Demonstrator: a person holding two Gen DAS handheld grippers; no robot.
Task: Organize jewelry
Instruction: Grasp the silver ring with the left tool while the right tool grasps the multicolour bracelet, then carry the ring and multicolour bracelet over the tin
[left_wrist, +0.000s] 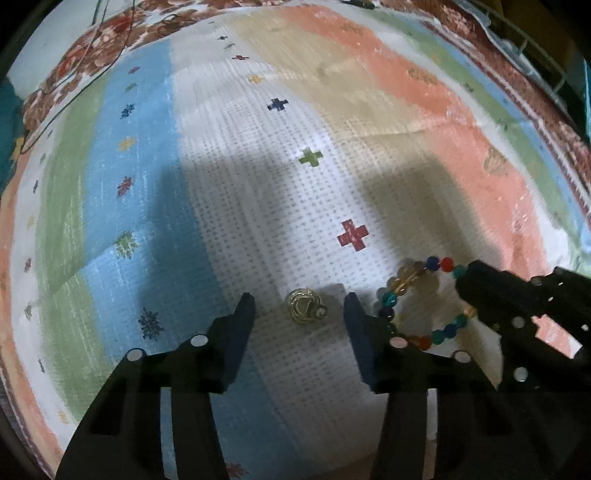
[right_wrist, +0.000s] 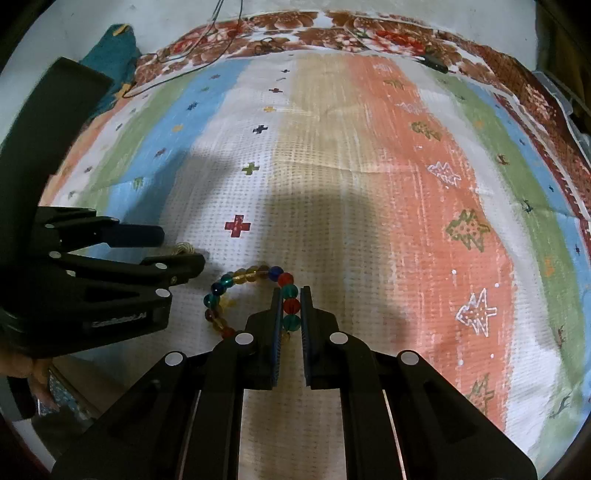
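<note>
A small gold wire-ball earring (left_wrist: 305, 307) lies on the striped cloth between the open fingers of my left gripper (left_wrist: 299, 306). It shows partly behind that gripper in the right wrist view (right_wrist: 183, 248). A bracelet of coloured glass beads (left_wrist: 424, 299) lies just to its right. My right gripper (right_wrist: 290, 295) is shut on the bracelet's right side (right_wrist: 290, 304), beads pinched between its pads. The right gripper's tip also shows in the left wrist view (left_wrist: 466, 291) at the bracelet. The left gripper (right_wrist: 181, 247) sits left of the bracelet.
The striped cloth (right_wrist: 369, 166) with cross and tree prints covers the surface. A floral cloth (right_wrist: 314, 29) with thin wires (right_wrist: 192, 66) lies at the far edge. A teal cloth (right_wrist: 110, 51) is at far left. A hand (right_wrist: 33, 373) holds the left gripper.
</note>
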